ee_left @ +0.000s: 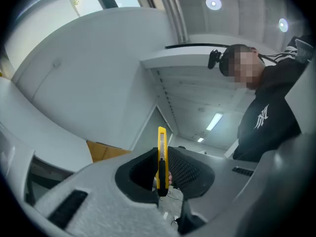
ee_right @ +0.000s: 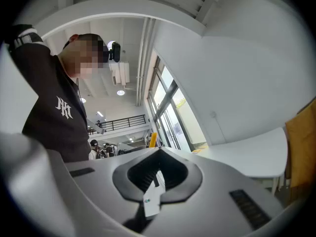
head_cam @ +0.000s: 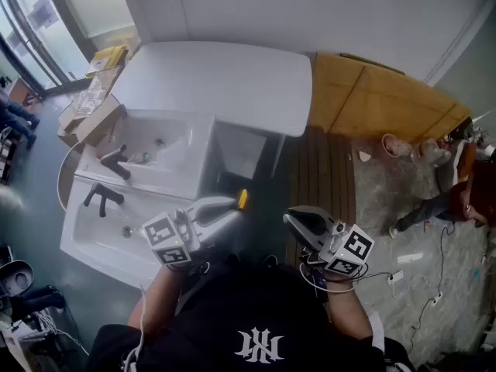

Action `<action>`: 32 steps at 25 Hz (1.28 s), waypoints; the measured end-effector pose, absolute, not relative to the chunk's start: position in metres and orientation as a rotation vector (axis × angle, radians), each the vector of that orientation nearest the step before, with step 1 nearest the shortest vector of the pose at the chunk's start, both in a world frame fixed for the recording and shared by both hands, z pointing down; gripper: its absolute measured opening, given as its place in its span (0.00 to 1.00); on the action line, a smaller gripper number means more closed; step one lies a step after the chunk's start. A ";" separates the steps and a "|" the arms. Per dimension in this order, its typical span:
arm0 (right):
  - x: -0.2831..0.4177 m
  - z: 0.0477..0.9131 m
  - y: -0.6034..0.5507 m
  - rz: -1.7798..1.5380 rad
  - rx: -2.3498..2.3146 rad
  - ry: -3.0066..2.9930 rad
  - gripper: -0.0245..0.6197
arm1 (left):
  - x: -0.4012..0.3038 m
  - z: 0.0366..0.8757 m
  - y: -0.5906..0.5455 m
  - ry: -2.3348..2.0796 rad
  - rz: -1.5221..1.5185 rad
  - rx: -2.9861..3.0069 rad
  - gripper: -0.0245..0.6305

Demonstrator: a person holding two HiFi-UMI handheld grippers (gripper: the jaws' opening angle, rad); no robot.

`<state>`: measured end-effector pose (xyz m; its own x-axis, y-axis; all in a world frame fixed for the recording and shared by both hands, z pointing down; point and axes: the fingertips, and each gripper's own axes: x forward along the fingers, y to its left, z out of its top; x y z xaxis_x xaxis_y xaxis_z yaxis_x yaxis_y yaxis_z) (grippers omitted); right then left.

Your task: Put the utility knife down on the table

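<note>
The yellow utility knife (ee_left: 162, 152) stands on edge between the dark pads of my left gripper (ee_left: 161, 168), which is shut on it. In the head view its yellow tip (head_cam: 242, 199) pokes out of the left gripper (head_cam: 232, 206), held in the air in front of the person's chest. This is below the near edge of the white table (head_cam: 225, 76). My right gripper (head_cam: 290, 218) hangs to the right over the wooden boards. Its fingertips meet, and the right gripper (ee_right: 159, 153) holds nothing that I can see.
Two white washbasins (head_cam: 147, 149) with black taps (head_cam: 115, 163) stand at the left, below the table. Cardboard boxes (head_cam: 93, 111) lie at the far left. A wooden panel (head_cam: 372, 99) and slatted boards (head_cam: 319, 173) are to the right. A person's legs (head_cam: 434, 204) show at the right edge.
</note>
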<state>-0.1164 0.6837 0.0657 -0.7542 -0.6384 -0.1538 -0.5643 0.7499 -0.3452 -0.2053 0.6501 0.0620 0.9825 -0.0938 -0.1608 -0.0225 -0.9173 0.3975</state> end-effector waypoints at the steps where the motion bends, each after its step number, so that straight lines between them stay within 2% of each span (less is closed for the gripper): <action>1: -0.118 0.066 0.682 -0.409 -0.936 2.688 0.05 | -0.205 0.063 0.651 -0.087 -0.233 2.728 0.13; 11: -0.128 0.071 0.666 -0.441 -0.863 2.704 0.05 | -0.212 0.072 0.650 -0.135 -0.181 2.732 0.13; 17: -0.105 0.062 0.671 -0.370 -0.845 2.676 0.05 | -0.202 0.079 0.639 -0.226 -0.166 2.699 0.13; 32: -0.074 0.123 0.699 -0.485 -0.765 2.723 0.05 | -0.193 0.105 0.634 -0.399 -0.098 2.639 0.13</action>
